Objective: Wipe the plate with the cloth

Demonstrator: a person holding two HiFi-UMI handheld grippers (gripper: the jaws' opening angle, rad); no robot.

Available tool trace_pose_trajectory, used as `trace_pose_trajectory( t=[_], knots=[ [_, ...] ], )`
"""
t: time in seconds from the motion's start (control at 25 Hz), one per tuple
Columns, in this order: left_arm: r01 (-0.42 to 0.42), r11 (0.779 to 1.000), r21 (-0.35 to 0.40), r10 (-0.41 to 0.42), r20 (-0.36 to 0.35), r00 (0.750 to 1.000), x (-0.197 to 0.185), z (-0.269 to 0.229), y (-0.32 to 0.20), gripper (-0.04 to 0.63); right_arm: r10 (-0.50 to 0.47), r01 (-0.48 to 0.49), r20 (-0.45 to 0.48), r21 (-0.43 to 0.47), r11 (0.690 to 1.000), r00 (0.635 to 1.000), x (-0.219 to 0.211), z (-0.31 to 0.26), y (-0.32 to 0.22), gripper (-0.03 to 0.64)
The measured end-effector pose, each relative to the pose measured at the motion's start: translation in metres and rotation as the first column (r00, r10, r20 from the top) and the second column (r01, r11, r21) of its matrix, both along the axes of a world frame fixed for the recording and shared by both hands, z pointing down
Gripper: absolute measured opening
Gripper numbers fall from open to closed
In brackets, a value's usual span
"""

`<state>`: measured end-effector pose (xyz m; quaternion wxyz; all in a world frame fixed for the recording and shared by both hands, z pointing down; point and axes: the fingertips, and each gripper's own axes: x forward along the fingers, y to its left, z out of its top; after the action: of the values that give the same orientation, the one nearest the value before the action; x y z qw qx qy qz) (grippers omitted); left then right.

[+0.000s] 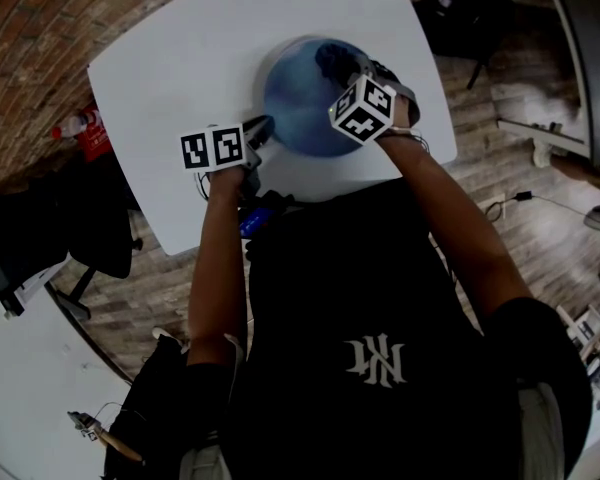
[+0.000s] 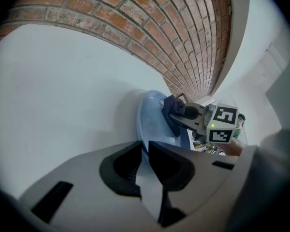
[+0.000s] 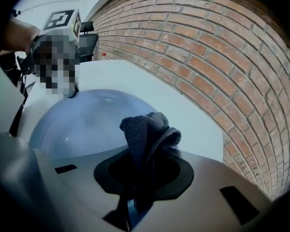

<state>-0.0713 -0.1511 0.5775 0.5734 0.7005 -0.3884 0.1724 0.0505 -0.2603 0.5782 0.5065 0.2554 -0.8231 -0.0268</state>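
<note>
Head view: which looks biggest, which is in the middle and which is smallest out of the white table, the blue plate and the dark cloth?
1. white flat table, clearly biggest
2. round blue plate
3. dark grey cloth, smallest; only a bunched bit of it shows

A white, round-cornered surface (image 1: 180, 58) carries one thing: a round blue plate (image 1: 298, 103). The surface's near edge runs just beside the plate, and bare white top spreads beyond the plate's far and left sides.
</note>
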Motion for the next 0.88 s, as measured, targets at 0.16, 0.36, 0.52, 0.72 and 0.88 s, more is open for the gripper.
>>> trace_pose_trajectory(
  t=[0.16,0.36,0.52,0.72,0.88],
  knots=[
    [-0.004,1.0,0.001,0.004,0.001,1.0,0.0,-0.001,0.0,0.048,0.052,-0.051,-0.018,0.015,0.999,0.998,0.018,0.0,-0.009,0.089],
    [-0.004,1.0,-0.003,0.004,-0.001,1.0,0.0,-0.001,0.001,0.046,0.08,-0.08,0.004,0.001,0.997,0.997,0.025,0.001,-0.012,0.089],
    [-0.015,1.0,0.003,0.015,0.013,1.0,0.003,-0.002,0.003,0.046,0.13,-0.128,0.043,-0.049,0.991,0.991,0.021,-0.005,-0.012,0.089],
    [-0.011,1.0,0.007,0.011,0.021,1.0,0.003,-0.003,0.003,0.046,0.142,-0.11,0.235,-0.144,0.983,0.962,-0.025,-0.028,0.011,0.089],
    [-0.003,1.0,0.005,0.003,0.013,1.0,0.003,-0.004,0.003,0.046,0.106,-0.017,0.35,-0.249,0.968,0.931,-0.073,-0.037,0.051,0.089]
  ],
)
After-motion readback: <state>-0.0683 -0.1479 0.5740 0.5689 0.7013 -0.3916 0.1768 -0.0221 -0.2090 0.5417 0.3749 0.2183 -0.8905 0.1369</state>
